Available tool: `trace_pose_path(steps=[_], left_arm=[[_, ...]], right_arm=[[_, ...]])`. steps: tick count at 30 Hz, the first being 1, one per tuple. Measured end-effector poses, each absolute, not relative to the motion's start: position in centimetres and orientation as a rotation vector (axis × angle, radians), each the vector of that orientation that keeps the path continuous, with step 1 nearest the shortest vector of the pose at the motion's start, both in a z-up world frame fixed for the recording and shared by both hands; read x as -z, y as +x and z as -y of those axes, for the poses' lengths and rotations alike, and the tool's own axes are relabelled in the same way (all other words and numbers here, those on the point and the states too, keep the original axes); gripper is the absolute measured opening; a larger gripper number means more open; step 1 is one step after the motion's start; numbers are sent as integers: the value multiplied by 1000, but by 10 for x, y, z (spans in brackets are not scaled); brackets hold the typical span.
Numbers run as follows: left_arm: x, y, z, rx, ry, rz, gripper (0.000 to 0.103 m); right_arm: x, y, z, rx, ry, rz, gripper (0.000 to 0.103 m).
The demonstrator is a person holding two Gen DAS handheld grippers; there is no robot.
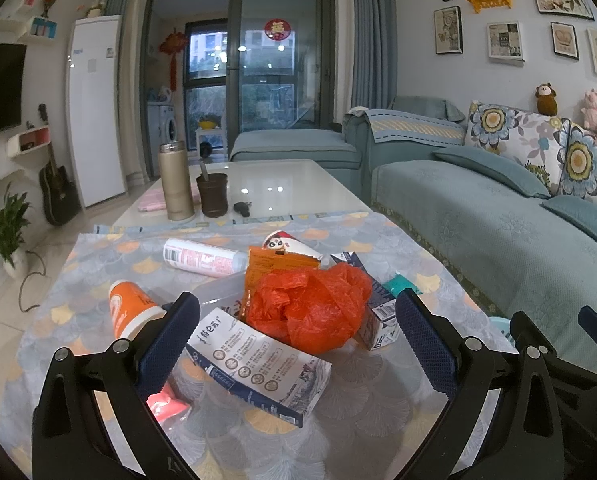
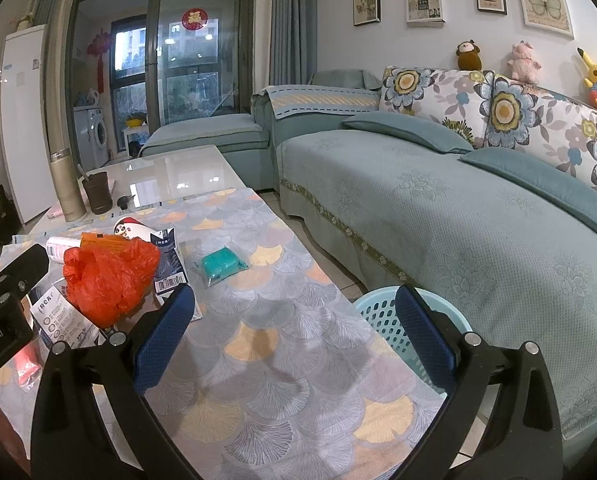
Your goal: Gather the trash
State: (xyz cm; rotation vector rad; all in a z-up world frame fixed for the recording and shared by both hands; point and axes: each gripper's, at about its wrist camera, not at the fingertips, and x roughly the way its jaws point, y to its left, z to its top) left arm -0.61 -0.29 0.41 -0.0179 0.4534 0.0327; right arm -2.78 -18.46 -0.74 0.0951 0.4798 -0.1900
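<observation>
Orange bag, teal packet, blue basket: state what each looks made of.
Orange bag: thin plastic film, glossy; it is crumpled into sharp creases and looks slightly translucent.
Teal packet: something soft and teal inside a clear plastic wrapper, judging by the shiny transparent edge; contents uncertain.
Blue basket: rigid moulded plastic, matte pale blue, with a regular grid of holes in its wall.

A gold flask stands upright on the white surface left of centre, a brown cup just beside it and a pink cloth behind. A teal sofa fills the right side, with floral cushions and plush toys on top. A guitar and a plant sit at far left.
</observation>
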Motion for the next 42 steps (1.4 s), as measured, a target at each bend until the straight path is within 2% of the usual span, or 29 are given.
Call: trace_pose_path(steps=[8,11,14,16,21,26,35,42], left_arm=[[-9,-14,-32,-74,-141,-439,95],[-11,-19,-55,-130,-157,-438,95],[-16,-22,-89,-199,-176,-440,95],[-18,-20,-118,-231,-218,-465,95],[-13,-10,-184,-257,-362,-530,94],[7,15,-210,-190,-450,-611,94],[57,68,-195,-118,-515,-774,94],[76,81,-196,-156,-485,-845,95]], right_arm=[[12,-27,181,169,67,-490,93],[9,-23,175,109,50,-491,82],[10,-12,162,20,4,-523,57],[9,-2,155,-56,-13,-536,52],[9,36,142,-144,-45,-572,52],[17,68,136,-194,-36,-628,52],[42,111,128,-277,-6,-751,52],[60,128,110,-293,-23,-827,52]])
